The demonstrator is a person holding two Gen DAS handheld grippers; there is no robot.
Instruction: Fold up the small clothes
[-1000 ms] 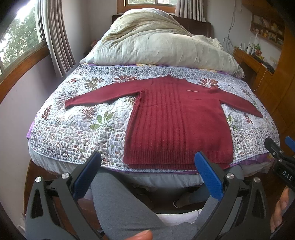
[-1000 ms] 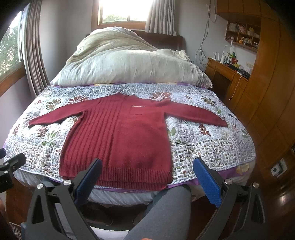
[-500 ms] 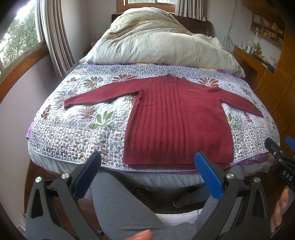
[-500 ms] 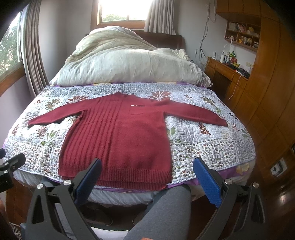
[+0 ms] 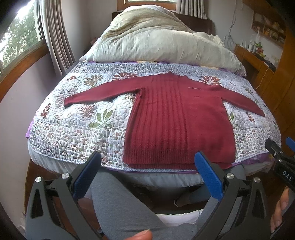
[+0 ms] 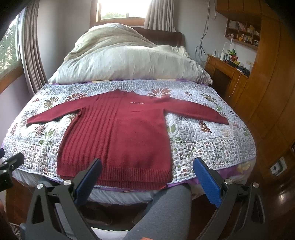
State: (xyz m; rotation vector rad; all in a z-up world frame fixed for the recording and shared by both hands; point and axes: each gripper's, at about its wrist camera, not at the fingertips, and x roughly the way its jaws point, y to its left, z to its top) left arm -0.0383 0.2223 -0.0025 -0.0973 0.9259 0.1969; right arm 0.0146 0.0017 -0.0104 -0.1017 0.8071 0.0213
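Red sweater [image 5: 177, 120] is being left flat on the quilt [image 5: 77, 129], sleeves out, hem at the near edge. Left gripper [image 5: 147, 175] and right gripper [image 6: 147, 177] are being held wide open, empty, near the hem.

Soft daylight from blown-out window [image 6: 118, 11] behind bed, sharp focus, edges dark — fisheye-bowed

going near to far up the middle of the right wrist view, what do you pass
Grey trouser leg → red sweater → floral quilt beyond the collar → cream duvet heap → dark headboard → window.
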